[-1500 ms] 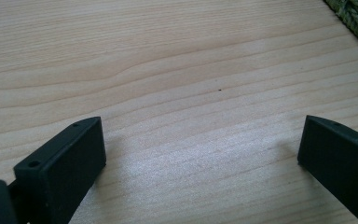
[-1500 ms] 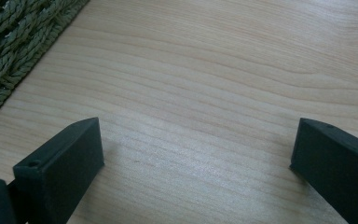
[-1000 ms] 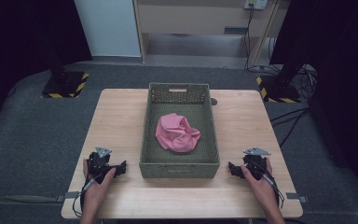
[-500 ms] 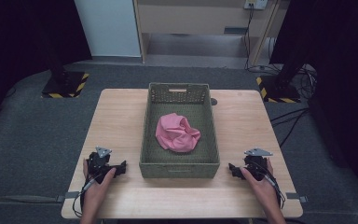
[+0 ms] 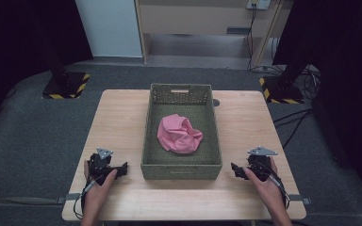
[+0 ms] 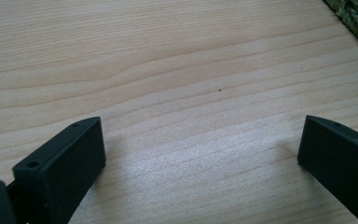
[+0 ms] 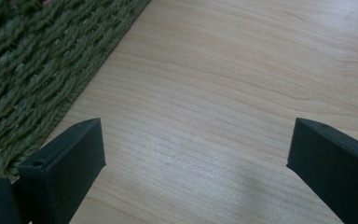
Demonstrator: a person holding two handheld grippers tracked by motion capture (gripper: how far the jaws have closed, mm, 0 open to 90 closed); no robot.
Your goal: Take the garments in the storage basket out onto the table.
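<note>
A pale wooden table is carrying a green woven basket at its middle, and both grippers are resting near its front edge.

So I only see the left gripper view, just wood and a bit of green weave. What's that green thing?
Observer: A woven basket in the middle of the table.
Operator: Is anything in it?
Observer: Yes, a crumpled pink cloth.
Operator: Where's the other gripper?
Observer: The right gripper rests on the table on the basket's other side, jaws open, holding nothing.
</note>
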